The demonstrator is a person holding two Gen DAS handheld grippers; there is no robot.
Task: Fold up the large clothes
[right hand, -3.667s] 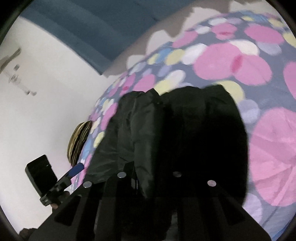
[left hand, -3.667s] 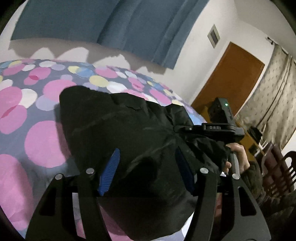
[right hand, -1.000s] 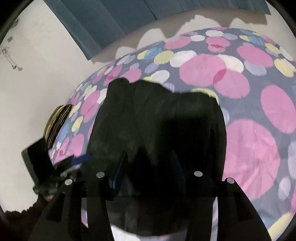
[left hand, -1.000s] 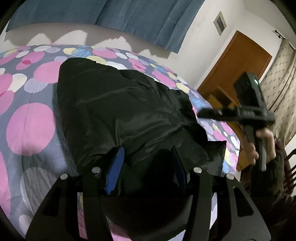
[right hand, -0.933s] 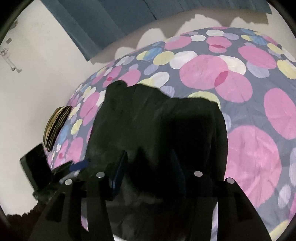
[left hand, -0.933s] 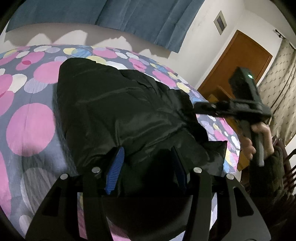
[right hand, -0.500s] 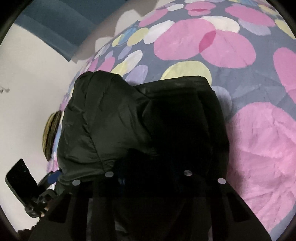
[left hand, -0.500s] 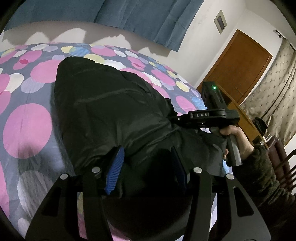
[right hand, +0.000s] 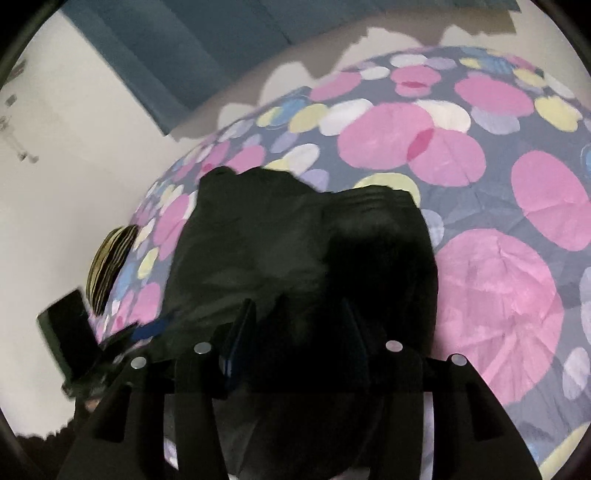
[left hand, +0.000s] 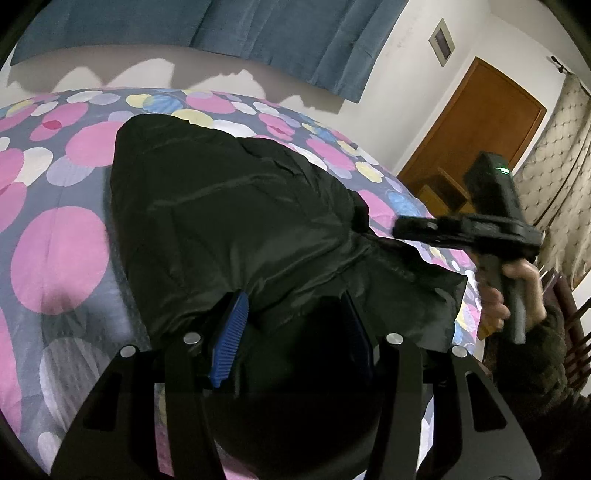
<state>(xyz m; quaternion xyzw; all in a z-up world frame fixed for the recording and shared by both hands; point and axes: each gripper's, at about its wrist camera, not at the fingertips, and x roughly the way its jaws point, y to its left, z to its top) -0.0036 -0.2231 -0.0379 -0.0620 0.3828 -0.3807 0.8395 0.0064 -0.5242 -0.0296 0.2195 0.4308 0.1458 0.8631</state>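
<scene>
A black jacket [left hand: 229, 221] lies bunched on the bed's spotted cover [left hand: 55, 258], near its front edge. The left tongs [left hand: 291, 328] sit about half open with a thick fold of jacket filling the gap, gripped. The right tongs [right hand: 295, 339], held clear above the jacket's far side, have just been opening; whether fabric is pinched there I cannot tell.

This is a bedroom in a home. A bed [left hand: 55, 258] covered with a grey sheet of pink, yellow and blue dots fills the space. Blue curtains [left hand: 258, 33] hang on the white wall behind it, a brown wooden door [left hand: 476, 122] stands at the right, beside a patterned beige drape [left hand: 561, 155].
</scene>
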